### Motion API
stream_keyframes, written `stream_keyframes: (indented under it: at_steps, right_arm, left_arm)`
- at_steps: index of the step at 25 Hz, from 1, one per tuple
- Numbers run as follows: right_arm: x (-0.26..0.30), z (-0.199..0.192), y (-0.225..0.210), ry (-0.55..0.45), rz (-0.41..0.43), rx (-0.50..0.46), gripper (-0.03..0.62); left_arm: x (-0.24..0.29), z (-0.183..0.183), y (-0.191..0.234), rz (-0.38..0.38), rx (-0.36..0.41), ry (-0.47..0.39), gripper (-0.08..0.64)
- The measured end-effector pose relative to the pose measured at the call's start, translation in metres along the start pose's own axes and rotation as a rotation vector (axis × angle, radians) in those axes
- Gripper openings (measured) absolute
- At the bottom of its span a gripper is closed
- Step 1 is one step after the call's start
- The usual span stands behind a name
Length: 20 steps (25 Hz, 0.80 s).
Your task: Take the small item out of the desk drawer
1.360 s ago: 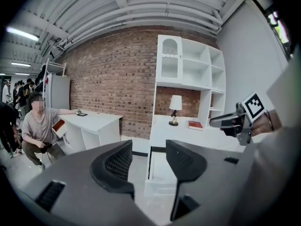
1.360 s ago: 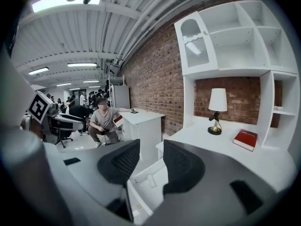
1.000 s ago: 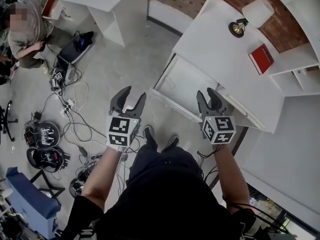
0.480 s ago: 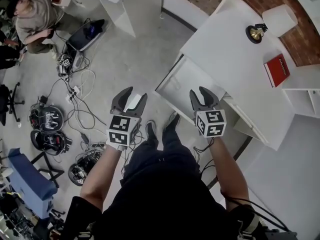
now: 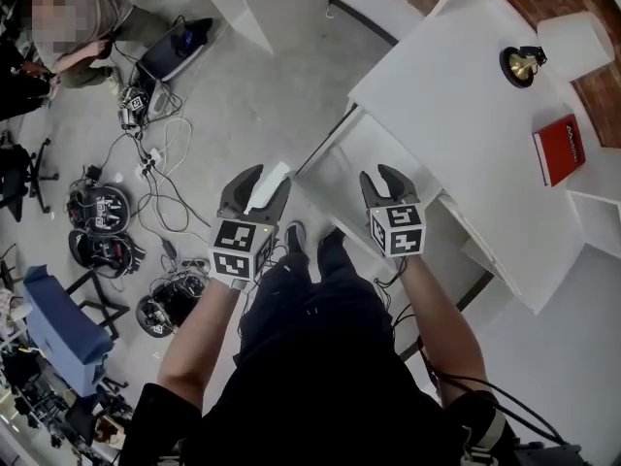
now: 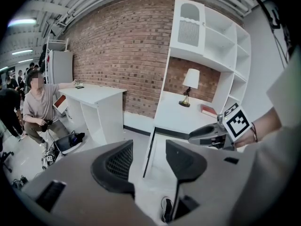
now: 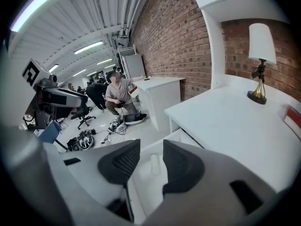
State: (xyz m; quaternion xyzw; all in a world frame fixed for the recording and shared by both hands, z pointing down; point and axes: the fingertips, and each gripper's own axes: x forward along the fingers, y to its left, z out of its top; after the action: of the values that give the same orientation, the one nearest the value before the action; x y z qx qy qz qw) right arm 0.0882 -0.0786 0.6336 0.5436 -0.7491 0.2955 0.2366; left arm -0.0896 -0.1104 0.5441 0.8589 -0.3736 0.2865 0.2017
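White boxy drawer (image 5: pixel 349 163), small pale cylinder (image 7: pixel 154 165)

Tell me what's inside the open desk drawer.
A small pale item lies on the floor of the drawer, seen between the open jaws of the right gripper. The jaws cover part of the drawer; anything there is hidden.

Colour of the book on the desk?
Red; the book shows best in the head view.

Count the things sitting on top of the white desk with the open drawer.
2. A brass-based lamp with a white shade stands at the back of the white desk top; a flat red book lies beside it. Nothing seems hidden.
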Motion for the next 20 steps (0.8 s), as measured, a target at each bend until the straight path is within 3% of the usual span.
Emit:
stream_keyframes:
  at_steps: [7,13,20]
  right_arm:
    - [0.046,-0.017,0.001,0.089,0.021,0.003,0.144]
    - [0.095,-0.041,0.003,0.173,0.024,0.002,0.144]
    - [0.146,-0.082,0.009,0.281,0.044,0.005,0.156]
  left_arm:
    - [0.024,-0.012,0.012,-0.029,-0.048,0.034,0.204]
    - [0.044,-0.022,0.026,-0.083,0.048,0.058,0.205]
    - [0.057,-0.036,0.040,-0.140,0.038,0.073,0.204]
